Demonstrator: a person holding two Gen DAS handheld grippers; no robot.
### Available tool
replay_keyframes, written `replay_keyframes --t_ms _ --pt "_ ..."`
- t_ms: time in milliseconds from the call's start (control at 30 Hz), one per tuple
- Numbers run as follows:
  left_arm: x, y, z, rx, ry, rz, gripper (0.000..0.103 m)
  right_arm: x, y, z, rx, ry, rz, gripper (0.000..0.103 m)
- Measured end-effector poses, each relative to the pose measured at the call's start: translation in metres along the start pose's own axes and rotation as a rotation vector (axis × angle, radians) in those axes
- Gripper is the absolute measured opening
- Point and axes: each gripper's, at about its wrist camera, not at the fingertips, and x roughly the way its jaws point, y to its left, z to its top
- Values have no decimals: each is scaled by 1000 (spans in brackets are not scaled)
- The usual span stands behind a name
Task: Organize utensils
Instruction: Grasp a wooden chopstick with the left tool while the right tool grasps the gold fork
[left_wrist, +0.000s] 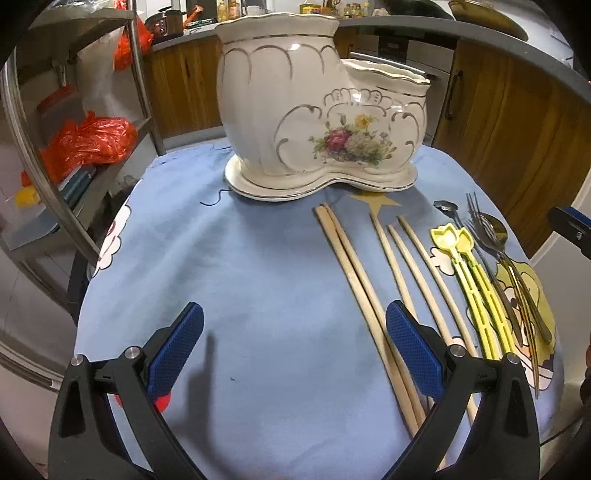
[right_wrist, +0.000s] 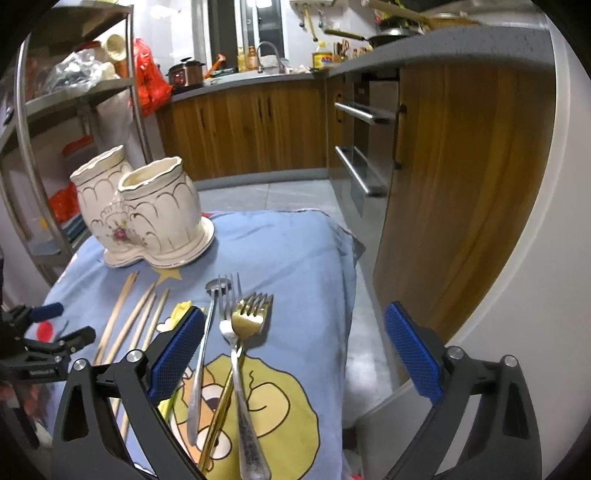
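Left wrist view: left gripper (left_wrist: 293, 349) wide open, empty; chopsticks (left_wrist: 364, 291) under its right finger, holder (left_wrist: 317, 110) ahead. Right wrist view: right gripper (right_wrist: 293, 354) wide open, empty; forks (right_wrist: 243, 332) beside its left finger.

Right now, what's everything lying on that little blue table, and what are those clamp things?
Ceramic holder: one, cream with flower print, two compartments, far side of table.
Chopsticks: five, pale wood, lying in front of holder.
Plastic utensils: two, yellow, right of chopsticks.
Metal cutlery: several forks and spoons, silver and one gold, overlapping at right edge.
Cloth: one, blue cartoon print, covering table.
Left gripper: open, above cloth, empty.
Right gripper: open, above cutlery, empty.
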Motion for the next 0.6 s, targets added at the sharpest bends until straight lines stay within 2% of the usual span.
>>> replay_keyframes --t_ms 33,133,233,300,533,600 --pt "0 -1 -1 8 -3 -6 97 1 1 0 -2 7 7 85" --pt "1 -3 1 18 10 -28 82 4 7 -4 -37 49 35 68" --pt "4 -6 0 19 26 -44 73 7 18 -10 -92 83 47 58" --pt "6 -9 -1 27 31 -30 70 9 22 -12 -116 97 45 55" --pt "17 -14 6 16 46 -17 70 14 26 -15 -132 110 28 55" --pt "21 -17 9 28 49 11 70 15 24 -14 -123 109 26 55"
